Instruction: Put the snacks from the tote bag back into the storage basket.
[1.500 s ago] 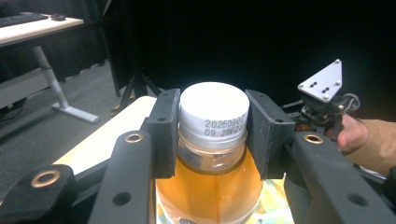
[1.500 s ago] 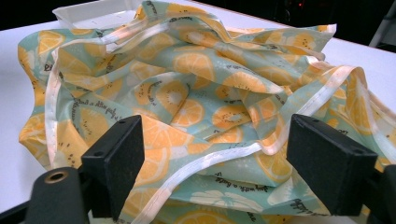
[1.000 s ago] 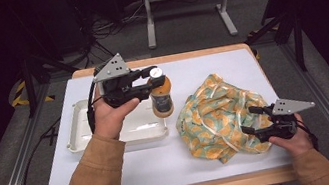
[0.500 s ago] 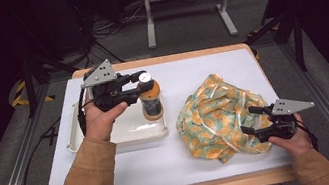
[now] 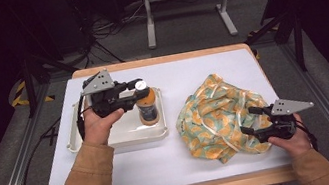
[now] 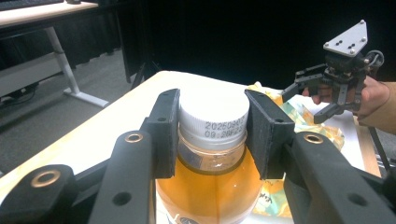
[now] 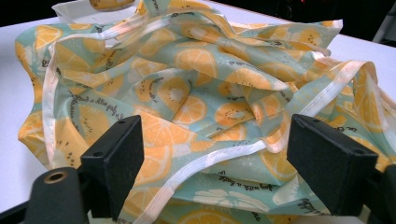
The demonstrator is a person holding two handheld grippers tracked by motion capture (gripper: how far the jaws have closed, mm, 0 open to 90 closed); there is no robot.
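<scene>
The left gripper (image 5: 133, 93) clamps a juice bottle (image 5: 146, 106) by its neck over the tray (image 5: 118, 135); the person should set it upright before releasing. The right gripper (image 5: 254, 121) sits open beside the tray.

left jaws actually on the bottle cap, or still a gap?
Touching. The left gripper view shows the left gripper with both jaws pressed flush against the white cap of the bottle, no gap either side.
</scene>
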